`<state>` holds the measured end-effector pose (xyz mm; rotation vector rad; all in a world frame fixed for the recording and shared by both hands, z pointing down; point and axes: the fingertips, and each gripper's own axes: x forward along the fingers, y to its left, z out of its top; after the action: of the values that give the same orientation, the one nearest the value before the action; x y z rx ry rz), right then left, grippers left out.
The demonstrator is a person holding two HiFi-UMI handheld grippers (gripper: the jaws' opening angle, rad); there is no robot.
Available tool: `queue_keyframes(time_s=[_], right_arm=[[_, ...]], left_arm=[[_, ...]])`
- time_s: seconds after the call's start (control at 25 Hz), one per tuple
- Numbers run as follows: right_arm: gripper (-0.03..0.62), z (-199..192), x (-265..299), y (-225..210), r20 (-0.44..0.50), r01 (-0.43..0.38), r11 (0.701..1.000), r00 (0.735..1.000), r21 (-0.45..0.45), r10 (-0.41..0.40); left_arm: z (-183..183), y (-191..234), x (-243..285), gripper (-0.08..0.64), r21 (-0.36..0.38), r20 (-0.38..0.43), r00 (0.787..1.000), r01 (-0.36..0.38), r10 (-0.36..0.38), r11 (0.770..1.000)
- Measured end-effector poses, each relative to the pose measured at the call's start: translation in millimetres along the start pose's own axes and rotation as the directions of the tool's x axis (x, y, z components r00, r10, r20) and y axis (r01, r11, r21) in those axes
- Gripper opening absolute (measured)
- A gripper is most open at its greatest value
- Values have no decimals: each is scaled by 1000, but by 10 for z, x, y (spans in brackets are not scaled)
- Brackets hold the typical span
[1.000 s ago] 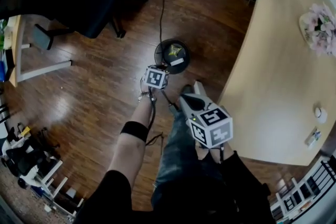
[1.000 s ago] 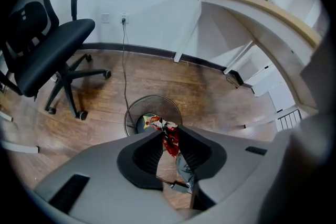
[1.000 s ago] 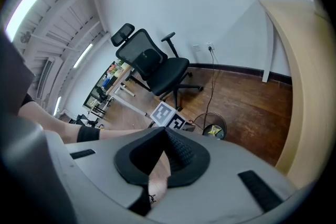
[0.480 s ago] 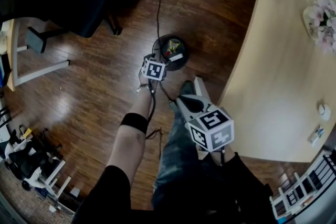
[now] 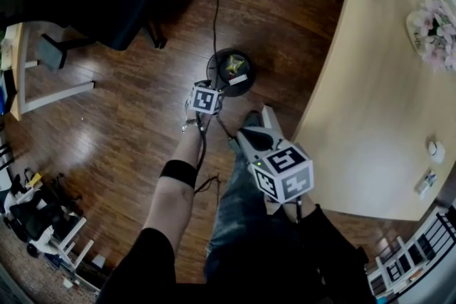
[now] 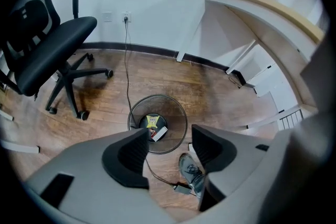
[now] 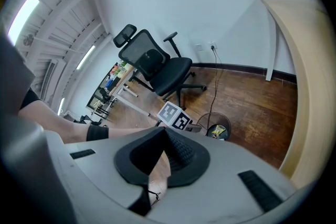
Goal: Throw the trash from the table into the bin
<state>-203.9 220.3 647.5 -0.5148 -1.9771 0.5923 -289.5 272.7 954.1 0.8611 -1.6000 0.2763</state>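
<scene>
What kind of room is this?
Probably an office or study: there is a black swivel office chair, a long light wooden desk, and a round black wire-mesh wastebasket on the dark wooden floor.

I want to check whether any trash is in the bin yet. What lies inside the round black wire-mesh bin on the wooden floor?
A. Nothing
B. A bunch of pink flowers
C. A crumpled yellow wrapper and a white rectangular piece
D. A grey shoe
C: the left gripper view looks down into the round black wire-mesh bin, and the crumpled yellow wrapper and the white rectangular piece lie on its bottom.
</scene>
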Motion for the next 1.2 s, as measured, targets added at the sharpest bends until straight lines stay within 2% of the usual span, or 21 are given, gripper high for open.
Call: queue_keyframes(time_s=[0.2,0.36,0.56,0.68,0.84,0.96,1.04,1.2], right_arm=[[8,45,-124,64,18,11,1000,1000,-10,-10],[8,66,-351,68,41,44,999,998,-8,-43],[8,36,-674,46,71,78,997,994,-13,-77],[8,16,-896,36,96,98,995,991,-12,-96],[8,-67,-1170,90,127,110,994,986,-6,-108],[8,-196,-1349,120,140,123,992,982,15,-124],[9,-285,-1468,104,144,147,989,978,29,-149],[8,-369,-1820,-102,191,205,976,958,73,-215]], left_arm=[[190,-146,-616,18,26,127,991,-33,29,999],[209,-406,-1140,0,66,173,984,-51,39,997],[179,-940,-1796,0,125,211,978,-29,2,992],[166,-1316,-2136,0,184,211,977,-17,-23,983],[126,-1737,-2545,0,200,197,980,1,-41,980],[82,-2052,-2732,0,289,180,982,0,-55,957],[43,-2297,-2815,0,344,164,980,47,-109,938],[197,-2912,-2953,0,482,158,960,129,-231,866]])
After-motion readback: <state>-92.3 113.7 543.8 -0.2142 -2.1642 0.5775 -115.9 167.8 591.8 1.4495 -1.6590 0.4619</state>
